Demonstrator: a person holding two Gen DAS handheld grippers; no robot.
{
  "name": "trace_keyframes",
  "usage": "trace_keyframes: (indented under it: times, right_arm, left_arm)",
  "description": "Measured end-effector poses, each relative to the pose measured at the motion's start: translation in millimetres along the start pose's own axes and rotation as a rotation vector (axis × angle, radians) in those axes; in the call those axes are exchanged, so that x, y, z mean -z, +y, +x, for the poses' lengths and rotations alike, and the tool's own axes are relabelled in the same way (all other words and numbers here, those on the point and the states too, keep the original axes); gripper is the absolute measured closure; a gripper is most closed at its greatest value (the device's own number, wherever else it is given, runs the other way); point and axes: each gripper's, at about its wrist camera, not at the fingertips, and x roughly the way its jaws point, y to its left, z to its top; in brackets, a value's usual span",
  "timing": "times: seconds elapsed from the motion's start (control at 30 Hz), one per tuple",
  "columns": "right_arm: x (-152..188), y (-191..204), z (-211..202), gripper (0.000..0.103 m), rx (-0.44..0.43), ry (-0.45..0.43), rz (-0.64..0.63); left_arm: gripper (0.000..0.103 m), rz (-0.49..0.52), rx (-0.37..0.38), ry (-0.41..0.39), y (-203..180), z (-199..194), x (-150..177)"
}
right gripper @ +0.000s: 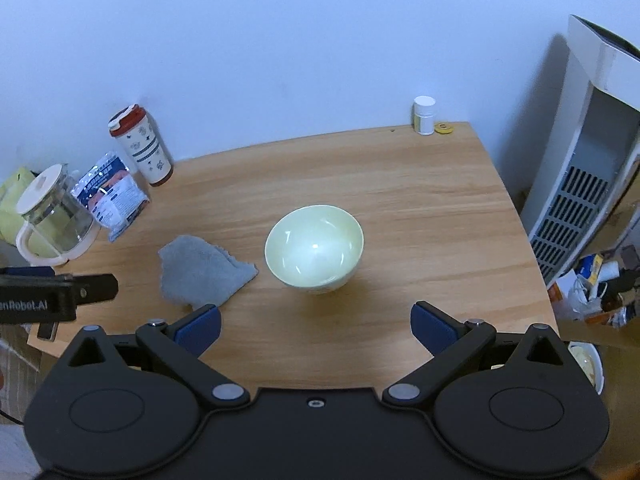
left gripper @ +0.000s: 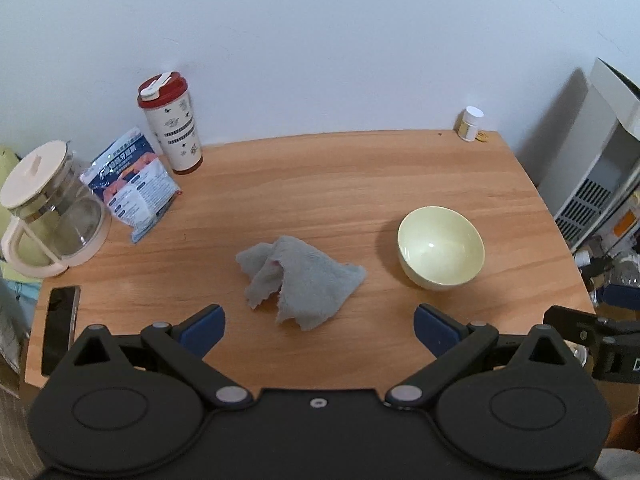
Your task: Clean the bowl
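Observation:
A pale green bowl (left gripper: 441, 247) stands upright and empty on the wooden table (left gripper: 340, 176); it also shows in the right wrist view (right gripper: 314, 249). A crumpled grey cloth (left gripper: 298, 280) lies to its left, also seen in the right wrist view (right gripper: 202, 271). My left gripper (left gripper: 319, 330) is open and empty, just short of the cloth. My right gripper (right gripper: 316, 327) is open and empty, short of the bowl. The right gripper's body shows at the right edge of the left wrist view (left gripper: 592, 340).
At the table's left stand a glass pitcher (left gripper: 48, 212), a blue packet (left gripper: 130, 184) and a red-lidded tumbler (left gripper: 172, 124). A phone (left gripper: 60, 328) lies at the front left. A small white bottle (left gripper: 471, 123) is at the back right. A white appliance (right gripper: 580, 168) stands to the right.

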Motion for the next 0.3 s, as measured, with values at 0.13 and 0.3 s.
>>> trace_keyframes:
  times: [0.13, 0.3]
  right_arm:
    - [2.6, 0.3, 0.6, 0.0, 0.017, 0.006, 0.017]
    - [4.6, 1.4, -1.6, 0.0, 0.019, -0.004, 0.026]
  left_arm:
    - [0.0, 0.008, 0.013, -0.006, 1.2, -1.3, 0.7]
    - [0.0, 0.015, 0.016, -0.02, 1.5, -3.5, 1.0]
